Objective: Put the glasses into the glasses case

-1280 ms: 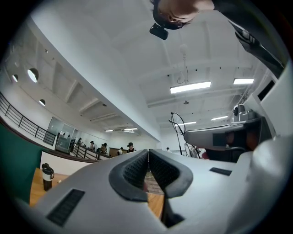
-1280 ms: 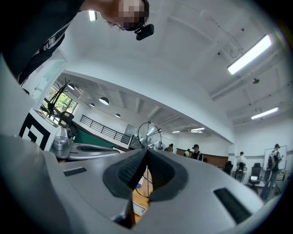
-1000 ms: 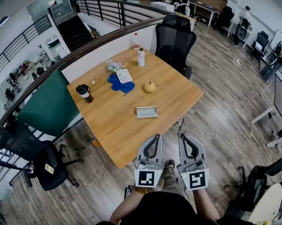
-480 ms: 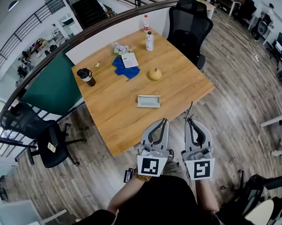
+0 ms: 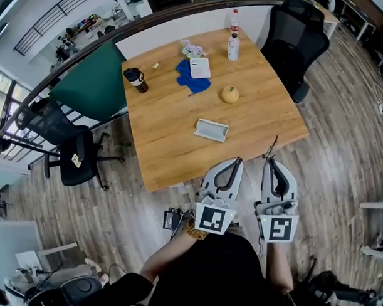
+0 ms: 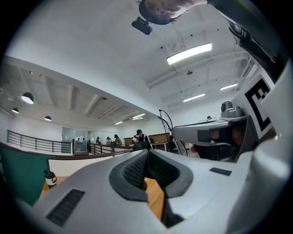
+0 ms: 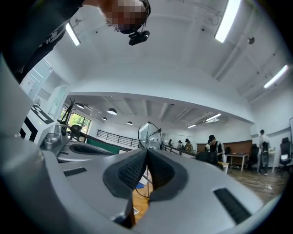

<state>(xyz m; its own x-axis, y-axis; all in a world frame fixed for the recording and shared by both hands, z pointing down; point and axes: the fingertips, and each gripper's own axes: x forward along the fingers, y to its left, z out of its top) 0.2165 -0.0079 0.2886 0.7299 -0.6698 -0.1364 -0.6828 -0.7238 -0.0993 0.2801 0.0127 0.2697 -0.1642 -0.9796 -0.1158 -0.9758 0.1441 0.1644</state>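
Light wooden square desk [image 5: 173, 148], open grey rectangular glasses case [image 5: 212, 129] laid mid-desk, thin wire-rimmed glasses [image 5: 270, 147] clamped in right gripper [image 5: 271, 159] jaws at desk's near edge, left gripper [image 5: 239, 160] jaws pressed together, held at same desk edge.

Free room and obstacles over the table [image 5: 166, 148], head view.
The near half of the top is open: only the case [image 5: 212, 130] lies there, near the middle, reachable from the near edge and from either side. The far half is crowded: a round yellow object [image 5: 230, 94] just beyond the case, a cloth [image 5: 195, 85], a mug [image 5: 136, 79], two bottles [image 5: 233, 46] at the far edge. A chair [image 5: 302, 40] closes off the far right corner.
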